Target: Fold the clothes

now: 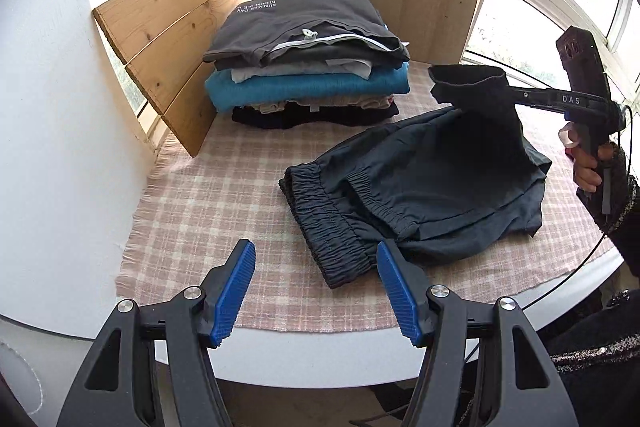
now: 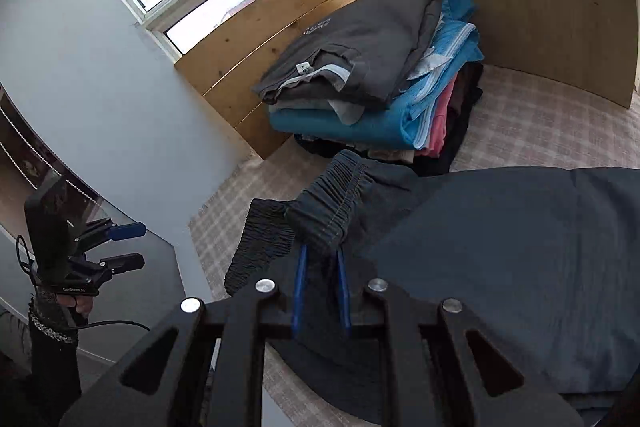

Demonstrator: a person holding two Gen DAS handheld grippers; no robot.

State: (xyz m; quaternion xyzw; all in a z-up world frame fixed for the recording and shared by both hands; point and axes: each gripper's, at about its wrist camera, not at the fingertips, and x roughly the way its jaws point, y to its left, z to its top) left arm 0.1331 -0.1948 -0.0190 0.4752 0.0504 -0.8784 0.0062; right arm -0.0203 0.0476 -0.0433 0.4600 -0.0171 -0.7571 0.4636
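Observation:
A dark grey-blue garment (image 1: 420,187) with an elastic waistband lies partly folded on a pink checked cloth (image 1: 224,187). My right gripper (image 1: 500,87) is shut on one end of the garment and holds it raised over the rest, its tips hidden in the fabric. In the right wrist view that gripper (image 2: 320,261) has gathered elastic cloth (image 2: 332,211) pinched between its blue pads. My left gripper (image 1: 316,251) is open near the table's front edge, just short of the waistband, and its pads press on nothing. It shows open too at the left of the right wrist view (image 2: 138,245).
A stack of folded clothes (image 1: 308,67) with a grey top layer sits at the back of the cloth (image 2: 372,79). Wooden boards (image 1: 168,27) lean behind and left of it, before windows. A white wall (image 1: 60,147) bounds the left. A cable (image 1: 600,243) trails at the right.

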